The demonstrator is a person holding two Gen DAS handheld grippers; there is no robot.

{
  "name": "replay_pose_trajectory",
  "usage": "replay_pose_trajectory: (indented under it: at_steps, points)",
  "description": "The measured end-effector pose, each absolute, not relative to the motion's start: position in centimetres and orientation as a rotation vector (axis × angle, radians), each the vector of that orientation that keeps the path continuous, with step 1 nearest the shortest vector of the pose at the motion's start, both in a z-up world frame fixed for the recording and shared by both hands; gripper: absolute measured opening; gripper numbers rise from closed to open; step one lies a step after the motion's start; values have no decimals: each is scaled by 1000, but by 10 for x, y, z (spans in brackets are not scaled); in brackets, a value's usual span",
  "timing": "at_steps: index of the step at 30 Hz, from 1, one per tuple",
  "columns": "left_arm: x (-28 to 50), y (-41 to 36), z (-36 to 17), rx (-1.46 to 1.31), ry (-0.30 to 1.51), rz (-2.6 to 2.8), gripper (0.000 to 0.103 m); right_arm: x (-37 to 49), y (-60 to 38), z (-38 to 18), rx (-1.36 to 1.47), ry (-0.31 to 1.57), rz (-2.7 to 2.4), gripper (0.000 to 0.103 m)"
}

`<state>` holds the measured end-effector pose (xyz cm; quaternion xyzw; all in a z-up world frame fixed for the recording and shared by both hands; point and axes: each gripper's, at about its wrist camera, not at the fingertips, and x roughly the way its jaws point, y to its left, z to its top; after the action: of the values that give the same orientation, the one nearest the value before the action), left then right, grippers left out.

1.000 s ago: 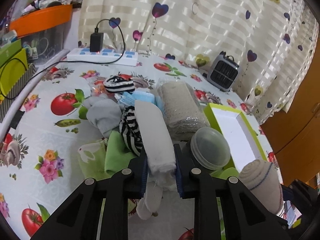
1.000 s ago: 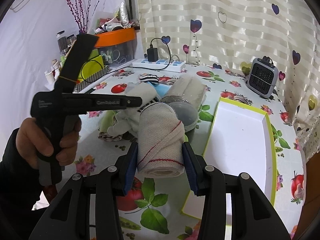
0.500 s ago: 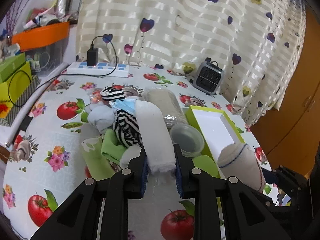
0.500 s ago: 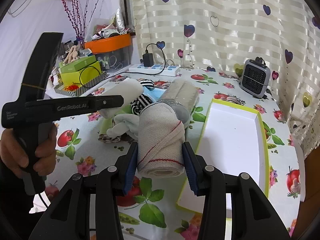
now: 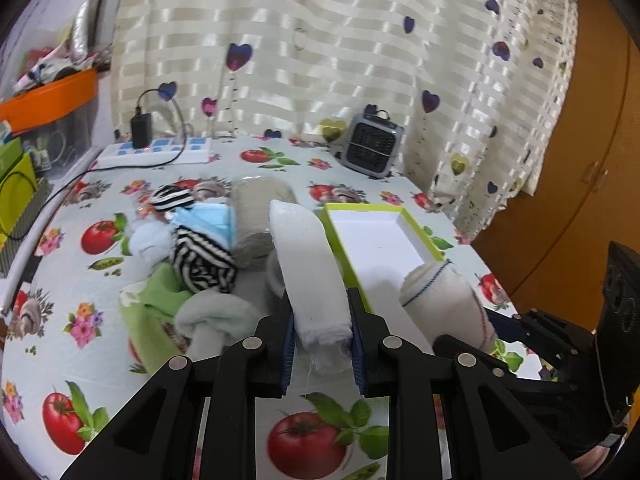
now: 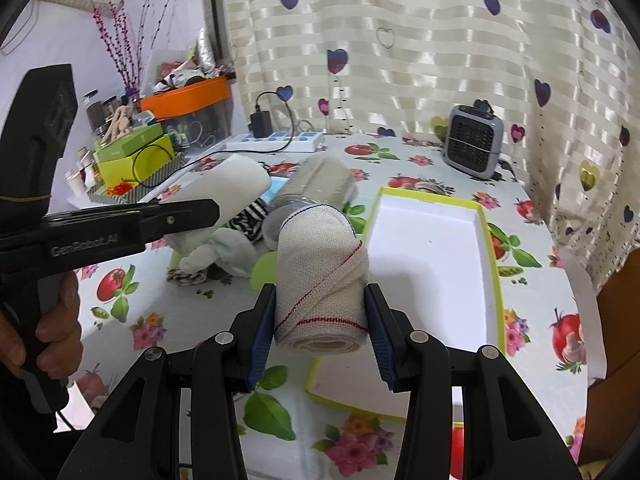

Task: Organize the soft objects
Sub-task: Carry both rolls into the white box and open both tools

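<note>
Right wrist: bandage roll (image 6: 322, 280) clamped in right gripper (image 6: 320, 334).

At the back of your table, a white power strip (image 5: 156, 152) with blue sockets lies along the striped, heart-printed curtain (image 5: 320, 48), a black charger (image 5: 141, 131) plugged into it. To its right you have a small grey fan heater (image 6: 474, 142), standing upright near the curtain. The glossy tablecloth (image 5: 60, 280) is printed with tomatoes and flowers. On your far left sits an orange-lidded clear bin (image 6: 188, 100) beside stacked green boxes (image 6: 132, 152).
</note>
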<state>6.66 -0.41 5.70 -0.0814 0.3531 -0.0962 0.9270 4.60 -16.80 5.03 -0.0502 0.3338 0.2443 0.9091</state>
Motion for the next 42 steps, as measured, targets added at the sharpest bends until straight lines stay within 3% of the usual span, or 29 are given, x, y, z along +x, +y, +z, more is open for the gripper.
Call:
replay_pose_trajectory:
  at_steps: [17,42]
  points:
    - [79,-65,50,-113,762,-318,22,63,-213,39,-51,712,421,45]
    - [122,-112,-11,-100,954,-398,22,99,-243,-11,-25,858,353,46]
